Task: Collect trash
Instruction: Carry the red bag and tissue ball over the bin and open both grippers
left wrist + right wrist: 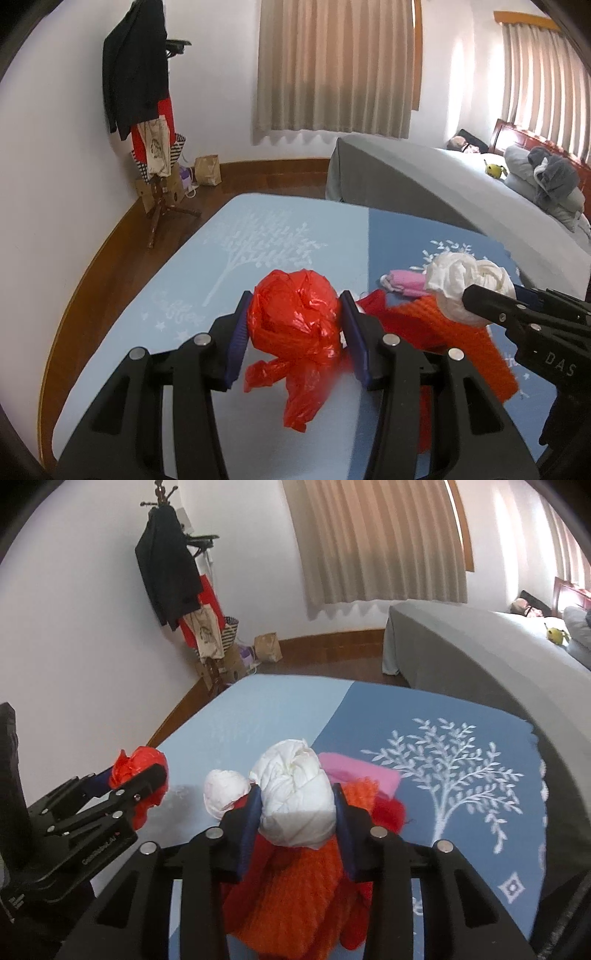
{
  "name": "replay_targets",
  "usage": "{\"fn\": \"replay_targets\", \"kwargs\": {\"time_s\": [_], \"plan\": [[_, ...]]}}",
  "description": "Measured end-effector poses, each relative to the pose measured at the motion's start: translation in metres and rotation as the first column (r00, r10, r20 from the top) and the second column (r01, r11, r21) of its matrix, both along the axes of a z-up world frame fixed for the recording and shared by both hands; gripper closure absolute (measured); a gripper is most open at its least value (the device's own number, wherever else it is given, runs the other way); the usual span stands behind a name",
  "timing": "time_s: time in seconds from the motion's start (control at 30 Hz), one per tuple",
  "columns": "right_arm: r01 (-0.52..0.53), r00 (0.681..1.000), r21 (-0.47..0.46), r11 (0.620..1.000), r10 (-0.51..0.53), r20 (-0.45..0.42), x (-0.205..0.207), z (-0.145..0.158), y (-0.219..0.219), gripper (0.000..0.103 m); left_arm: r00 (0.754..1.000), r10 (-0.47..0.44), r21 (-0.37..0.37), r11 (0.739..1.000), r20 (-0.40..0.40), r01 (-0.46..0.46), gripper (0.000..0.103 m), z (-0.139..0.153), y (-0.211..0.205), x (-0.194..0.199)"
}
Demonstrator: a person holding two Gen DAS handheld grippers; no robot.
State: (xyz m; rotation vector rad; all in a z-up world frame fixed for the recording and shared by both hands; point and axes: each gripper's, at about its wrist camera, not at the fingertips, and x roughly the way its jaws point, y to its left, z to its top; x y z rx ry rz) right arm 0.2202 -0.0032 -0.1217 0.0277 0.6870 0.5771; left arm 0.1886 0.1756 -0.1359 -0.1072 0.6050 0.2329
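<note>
My left gripper (pixel 295 325) is shut on a crumpled red plastic bag (pixel 295 314), held above the blue table cloth (pixel 236 236); it also shows in the right wrist view (pixel 138 766). My right gripper (pixel 297 805) is shut on a white crumpled wad (pixel 295 797), also seen in the left wrist view (pixel 458 284). A second smaller white wad (pixel 225 788) sits just left of it. Below lie an orange knitted cloth (pixel 295 893), a red cloth (pixel 388 808) and a pink cloth (pixel 354 771).
The table carries a light and dark blue cloth with white tree prints (pixel 454 760). A grey-covered bed (pixel 424 177) stands to the right. A coat stand (pixel 147 92) with hanging clothes and paper bags (pixel 208 170) stands at the far wall on the wooden floor.
</note>
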Motion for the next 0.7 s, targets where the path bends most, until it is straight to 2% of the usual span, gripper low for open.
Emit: {"fn": "replay_targets", "kwargs": {"time_s": [0.17, 0.4, 0.7], "plan": [[0.047, 0.999, 0.017, 0.999, -0.047, 0.026, -0.009, 0.015, -0.020, 0.066, 0.999, -0.033, -0.001, 0.999, 0.026, 0.033, 0.057, 0.012, -0.015, -0.004], [0.152, 0.987, 0.045, 0.987, -0.154, 0.048, -0.027, 0.032, -0.072, 0.066, 0.992, -0.116, -0.002, 0.993, 0.049, 0.117, 0.057, 0.024, -0.056, -0.008], [0.276, 0.959, 0.034, 0.961, -0.278, 0.064, -0.055, 0.039, -0.145, 0.066, 0.962, -0.266, -0.015, 0.964, 0.066, 0.267, 0.057, 0.030, -0.128, -0.007]]}}
